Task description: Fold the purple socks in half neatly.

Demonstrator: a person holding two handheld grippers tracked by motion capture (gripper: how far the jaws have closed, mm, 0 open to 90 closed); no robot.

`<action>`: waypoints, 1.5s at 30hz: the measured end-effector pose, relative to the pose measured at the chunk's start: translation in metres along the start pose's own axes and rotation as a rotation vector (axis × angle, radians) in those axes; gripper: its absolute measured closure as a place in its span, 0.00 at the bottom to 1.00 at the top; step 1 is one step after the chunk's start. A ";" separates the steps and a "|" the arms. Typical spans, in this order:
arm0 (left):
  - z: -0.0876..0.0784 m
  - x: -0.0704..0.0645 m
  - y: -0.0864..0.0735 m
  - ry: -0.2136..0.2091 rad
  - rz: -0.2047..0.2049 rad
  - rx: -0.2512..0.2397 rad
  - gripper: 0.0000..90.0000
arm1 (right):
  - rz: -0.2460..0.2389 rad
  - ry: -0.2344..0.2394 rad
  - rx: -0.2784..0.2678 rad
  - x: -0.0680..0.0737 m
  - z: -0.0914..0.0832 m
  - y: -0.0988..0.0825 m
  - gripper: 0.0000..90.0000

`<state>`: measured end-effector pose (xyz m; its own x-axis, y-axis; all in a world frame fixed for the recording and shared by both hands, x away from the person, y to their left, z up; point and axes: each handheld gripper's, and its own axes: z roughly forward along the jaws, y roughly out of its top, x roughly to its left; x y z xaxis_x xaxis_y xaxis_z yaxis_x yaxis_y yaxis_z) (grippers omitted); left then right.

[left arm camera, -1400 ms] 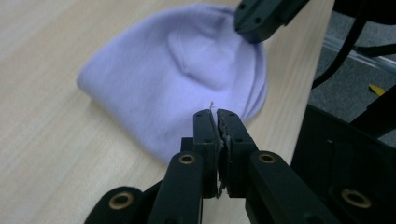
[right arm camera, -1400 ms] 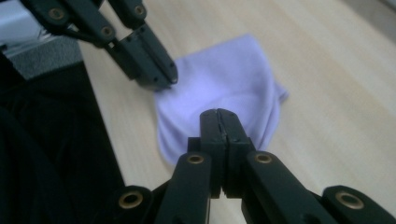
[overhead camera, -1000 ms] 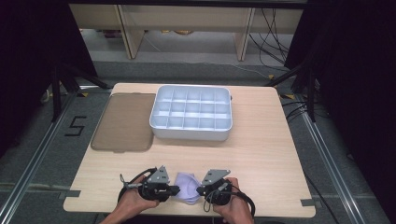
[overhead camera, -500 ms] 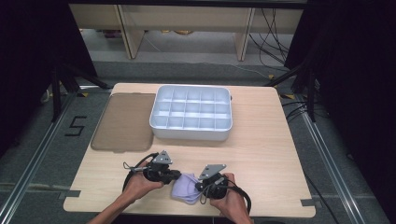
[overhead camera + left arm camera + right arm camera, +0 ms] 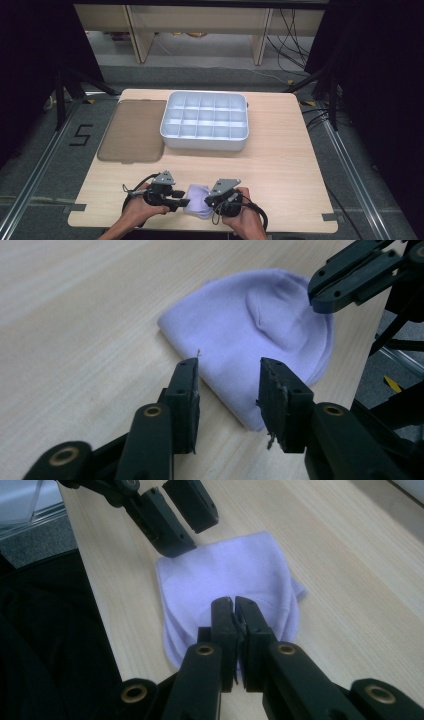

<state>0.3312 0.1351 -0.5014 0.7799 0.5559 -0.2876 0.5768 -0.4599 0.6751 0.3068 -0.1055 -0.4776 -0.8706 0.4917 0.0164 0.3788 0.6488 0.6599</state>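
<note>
On the tabletop [image 5: 280, 165], a white compartment tray [image 5: 205, 121] sits toward 12 o'clock, a brown flat lid [image 5: 133, 131] just beside it at 9; both are well apart from the lilac folded cloth [image 5: 197, 200] at the 6 o'clock edge. The cloth lies flat, its long axis roughly 6 to 12. The left gripper [image 5: 227, 377] has just been opening, its jaws parted over the cloth's edge without pressing. The right gripper [image 5: 234, 605] is pinched closed on a fold of the cloth

Left claw [image 5: 227, 390] just opening — right claw [image 5: 234, 611] pinched shut
</note>
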 end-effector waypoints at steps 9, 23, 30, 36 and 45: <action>0.010 -0.002 -0.003 0.002 0.007 0.028 0.63 | 0.008 -0.009 -0.002 0.002 0.002 -0.002 0.97; 0.008 -0.005 -0.002 0.024 0.073 -0.023 0.92 | -0.016 0.054 -0.007 0.014 0.014 0.008 0.97; 0.001 -0.010 0.002 0.064 0.109 -0.031 0.92 | -0.077 0.072 0.069 0.020 0.035 0.011 0.99; 0.001 -0.012 0.005 0.075 0.138 -0.022 0.92 | -0.069 -0.001 0.018 0.004 0.030 0.019 1.00; 0.000 -0.014 0.005 0.089 0.171 0.002 0.92 | -0.043 -0.056 0.068 -0.019 0.034 0.021 1.00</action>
<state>0.3232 0.1254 -0.4945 0.8422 0.5283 -0.1076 0.4380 -0.5540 0.7080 0.3414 -0.0819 -0.4894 -0.8681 0.4935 -0.0541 0.3640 0.7068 0.6066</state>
